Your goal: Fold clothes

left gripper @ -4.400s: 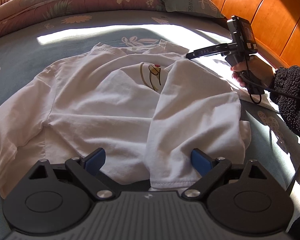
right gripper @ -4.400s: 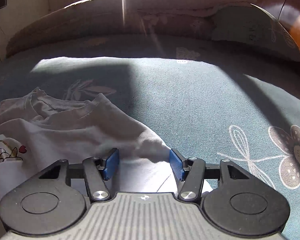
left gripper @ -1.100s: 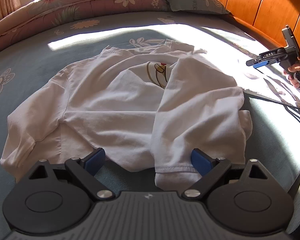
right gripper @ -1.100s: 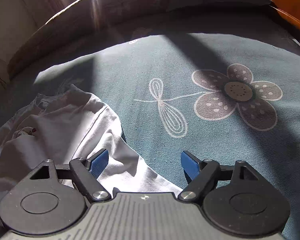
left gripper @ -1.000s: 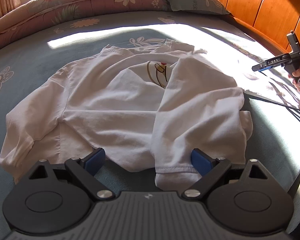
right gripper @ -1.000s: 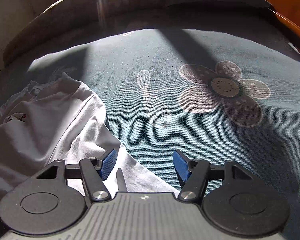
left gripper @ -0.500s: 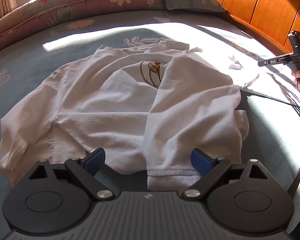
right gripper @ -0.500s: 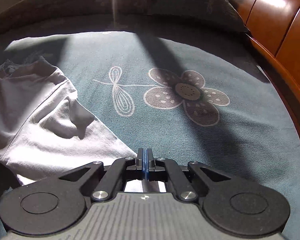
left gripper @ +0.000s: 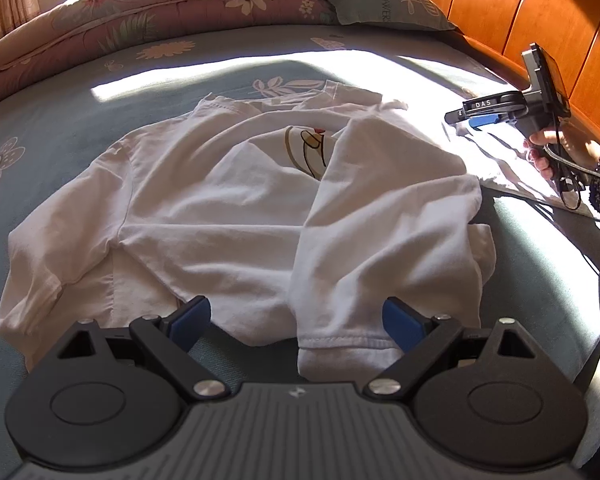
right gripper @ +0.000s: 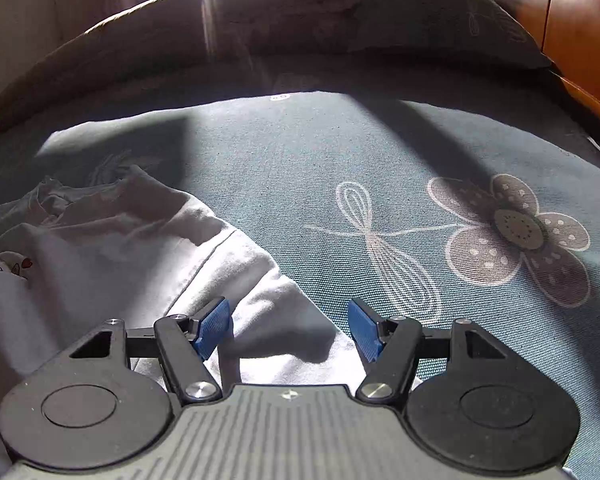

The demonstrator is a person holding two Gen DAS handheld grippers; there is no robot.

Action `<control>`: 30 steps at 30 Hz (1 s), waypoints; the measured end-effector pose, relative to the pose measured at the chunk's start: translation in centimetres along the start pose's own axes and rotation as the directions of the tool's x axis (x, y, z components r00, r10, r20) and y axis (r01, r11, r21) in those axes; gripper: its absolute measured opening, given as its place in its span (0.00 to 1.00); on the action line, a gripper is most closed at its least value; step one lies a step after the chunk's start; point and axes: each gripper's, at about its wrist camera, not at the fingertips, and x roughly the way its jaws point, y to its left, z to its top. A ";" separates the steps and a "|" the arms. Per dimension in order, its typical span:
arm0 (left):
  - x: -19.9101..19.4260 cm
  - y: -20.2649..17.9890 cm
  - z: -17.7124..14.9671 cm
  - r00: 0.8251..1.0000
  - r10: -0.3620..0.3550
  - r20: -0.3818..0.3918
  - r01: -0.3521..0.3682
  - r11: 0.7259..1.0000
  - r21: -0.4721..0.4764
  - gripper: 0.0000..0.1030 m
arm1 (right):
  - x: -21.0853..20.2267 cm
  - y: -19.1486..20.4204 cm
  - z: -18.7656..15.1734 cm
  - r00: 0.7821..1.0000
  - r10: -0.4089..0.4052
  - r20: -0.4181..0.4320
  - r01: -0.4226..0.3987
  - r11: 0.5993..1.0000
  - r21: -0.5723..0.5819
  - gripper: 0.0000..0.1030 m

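Observation:
A white T-shirt (left gripper: 220, 208) with a cartoon print lies crumpled on the teal bed sheet (left gripper: 80, 128), its right side folded over the chest. My left gripper (left gripper: 296, 320) hovers open over the near hem, touching nothing. At the right, a hand (left gripper: 556, 148) holds my right gripper (left gripper: 458, 118) above the sunlit right sleeve. In the right wrist view my right gripper (right gripper: 290, 326) has its jaws opening; the sleeve of the T-shirt (right gripper: 120, 264) lies under and between them, and the pads do not press on it.
A folded floral quilt (left gripper: 140, 12) and a pillow (left gripper: 384, 4) lie along the far side. The wooden headboard (left gripper: 520, 12) runs along the right. A black cable (left gripper: 572, 192) trails from the right gripper's handle. Flower-printed sheet (right gripper: 512, 228) stretches right of the shirt.
The right gripper was shut half a second ago and now stands open. It has swung back left over the sleeve's edge. The left gripper has stayed put.

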 end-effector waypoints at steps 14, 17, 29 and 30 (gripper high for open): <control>-0.4 -0.7 -0.1 1.000 -0.013 0.017 0.012 1.000 0.022 0.90 | -11.4 -7.8 -12.6 0.957 -0.290 0.009 0.288 0.954 0.084 1.00; -0.6 -0.8 -0.2 1.000 -0.004 0.011 0.004 1.000 0.029 0.90 | -14.6 -10.5 -15.4 0.942 -0.335 0.037 0.324 0.930 0.171 1.00; -2.7 -1.3 -0.5 1.000 0.000 0.030 -0.001 0.999 0.035 0.90 | -16.9 -11.9 -15.6 0.937 -0.350 0.009 0.324 0.875 0.360 1.00; -2.7 -1.0 -0.6 1.000 -0.002 0.029 0.001 1.000 0.026 0.90 | -17.1 -10.8 -15.5 0.951 -0.307 0.028 0.276 0.889 0.366 1.00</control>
